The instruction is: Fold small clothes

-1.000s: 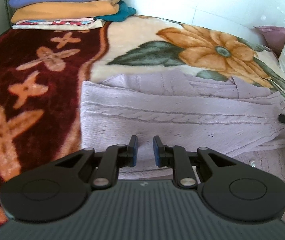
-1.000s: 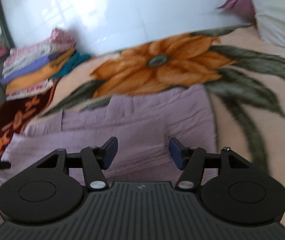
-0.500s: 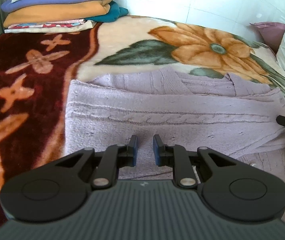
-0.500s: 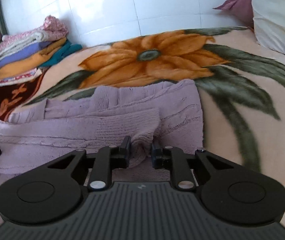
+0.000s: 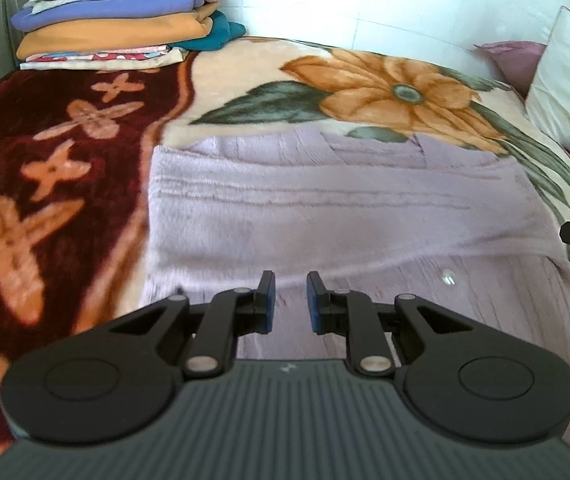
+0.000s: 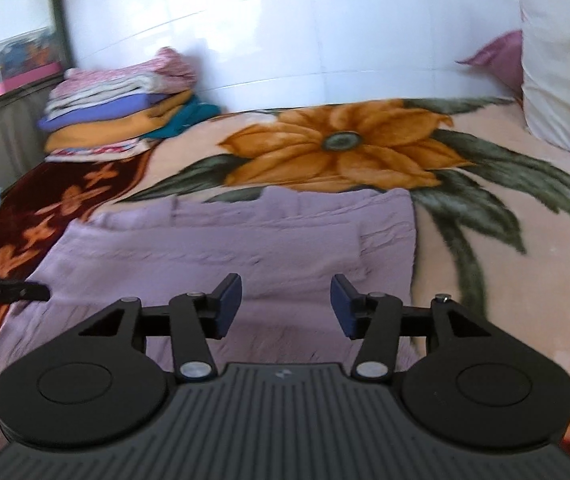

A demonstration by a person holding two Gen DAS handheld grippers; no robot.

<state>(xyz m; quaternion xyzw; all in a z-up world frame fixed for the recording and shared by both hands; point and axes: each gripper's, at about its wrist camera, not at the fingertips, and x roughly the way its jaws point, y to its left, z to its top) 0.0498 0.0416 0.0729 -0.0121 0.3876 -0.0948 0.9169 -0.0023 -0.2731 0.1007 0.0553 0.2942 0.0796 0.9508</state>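
The lilac knitted garment (image 5: 325,216) lies flat on the flower-patterned blanket (image 5: 365,80), partly folded, with one layer turned over across its width and a ribbed lower part nearest the cameras. Judged from its surface, it is soft, light, limp knitwear: it will drape and stretch when lifted, and a single-point grip is likely to drag the layers out of line. Recommended hold: pinch an edge or corner through all layers, one gripper at each end of the fold line. The left gripper (image 5: 289,300) has its jaws narrowly apart, with nothing between the pads; it hangs above the ribbed part. The right gripper (image 6: 287,304) has just been opening; its jaws stand moderately wide and empty above the garment's right side. Motion blur obscures the knit detail, the garment's near hem is hidden behind both gripper bodies, and sleeves or neckline cannot be identified
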